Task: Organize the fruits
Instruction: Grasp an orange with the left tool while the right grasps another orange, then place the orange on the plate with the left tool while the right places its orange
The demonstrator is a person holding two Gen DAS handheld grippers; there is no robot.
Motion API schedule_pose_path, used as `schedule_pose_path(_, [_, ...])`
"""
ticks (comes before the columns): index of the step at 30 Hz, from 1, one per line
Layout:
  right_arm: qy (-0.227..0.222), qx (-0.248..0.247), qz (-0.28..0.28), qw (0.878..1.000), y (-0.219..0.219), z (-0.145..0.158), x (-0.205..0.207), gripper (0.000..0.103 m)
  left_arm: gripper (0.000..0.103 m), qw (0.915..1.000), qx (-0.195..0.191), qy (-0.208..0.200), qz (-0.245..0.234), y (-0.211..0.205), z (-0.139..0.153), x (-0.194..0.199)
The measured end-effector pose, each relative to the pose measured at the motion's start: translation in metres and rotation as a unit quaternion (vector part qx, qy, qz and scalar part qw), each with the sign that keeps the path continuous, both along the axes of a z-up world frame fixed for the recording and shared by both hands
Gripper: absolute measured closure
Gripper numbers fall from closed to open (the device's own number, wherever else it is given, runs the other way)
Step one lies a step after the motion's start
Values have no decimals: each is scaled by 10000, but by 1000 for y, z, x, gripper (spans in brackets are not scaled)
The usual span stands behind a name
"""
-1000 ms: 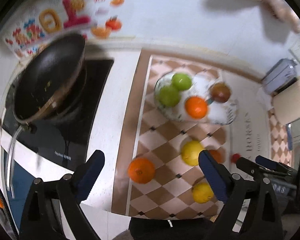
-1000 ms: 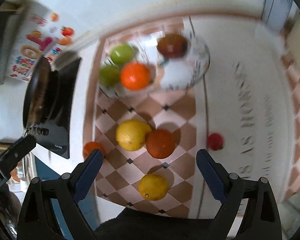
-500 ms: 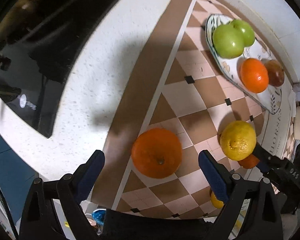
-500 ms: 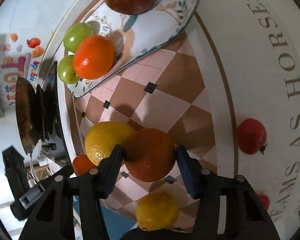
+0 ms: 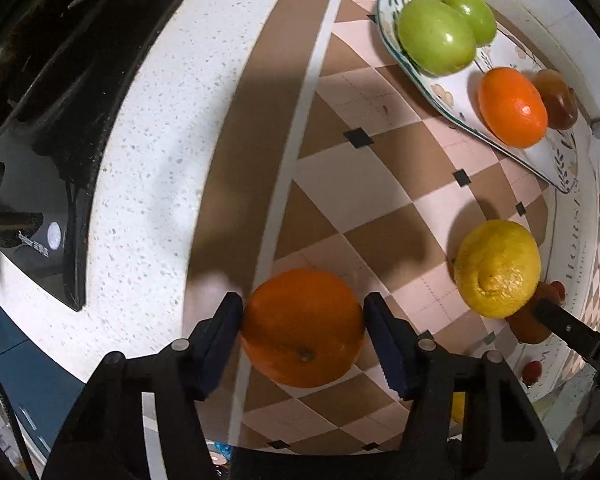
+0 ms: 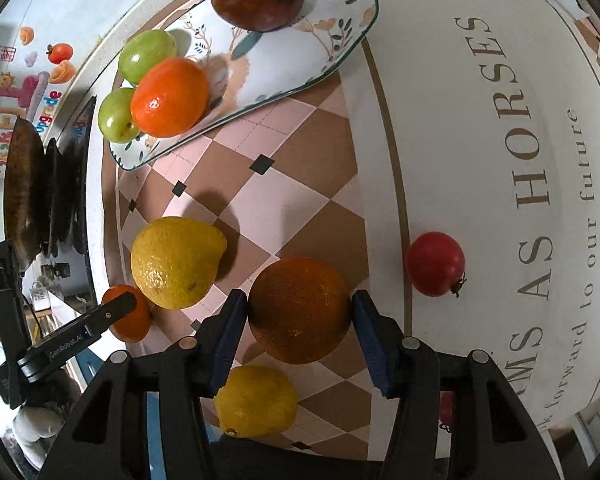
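Both grippers at an orange each on the checkered mat.

Left gripper (image 5: 302,320) jaws closing, pads against the sides of a bright orange (image 5: 302,326) at the mat's (image 5: 364,184) left edge. Right gripper (image 6: 298,314) clamps a darker orange (image 6: 299,309) mid-mat, pads touching both sides. Big lemon (image 6: 176,262) just left of it, small lemon (image 6: 256,400) below, red fruit (image 6: 435,263) apart on the right. Plate (image 6: 300,52) further back holds two green apples, an orange, a brown fruit.
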State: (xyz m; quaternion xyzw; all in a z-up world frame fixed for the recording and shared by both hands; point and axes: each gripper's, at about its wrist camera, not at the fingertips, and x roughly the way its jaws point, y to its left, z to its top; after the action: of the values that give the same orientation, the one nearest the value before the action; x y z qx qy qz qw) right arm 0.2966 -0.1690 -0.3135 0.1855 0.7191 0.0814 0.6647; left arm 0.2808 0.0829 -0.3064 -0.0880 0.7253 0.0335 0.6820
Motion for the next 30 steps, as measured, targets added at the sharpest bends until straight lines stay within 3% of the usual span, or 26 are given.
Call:
schedule_pose_path(2, [-16,-38,39,10000,1,1,1,46,43,9999,-59,1,-91,-10,0,-1])
schedule_pose_path(7, [-11,-71,64,10000,7,-1,7,45,42,9992,208,-128,-305,-31,-1,1])
schedule_pose_path(17, [-27,-70,139,9999,4,-3,8,45,43,9992,235,-117,-305,-38,-1,-4])
schedule_pose_path(20, [-100,-52,111,9999,3,2,7,46,44,9995,109,-152,-273,-23,4,14])
schedule_pose_path(25, [-434,97,-40,9990,-7,31,13,46,44,9983,-129,-458,-345,-32,41,29])
schedule_pose_path(30, [-815,200,-246,9962,-20,62,41,46,44,9912,-553,-1039,-603,-57,102,73])
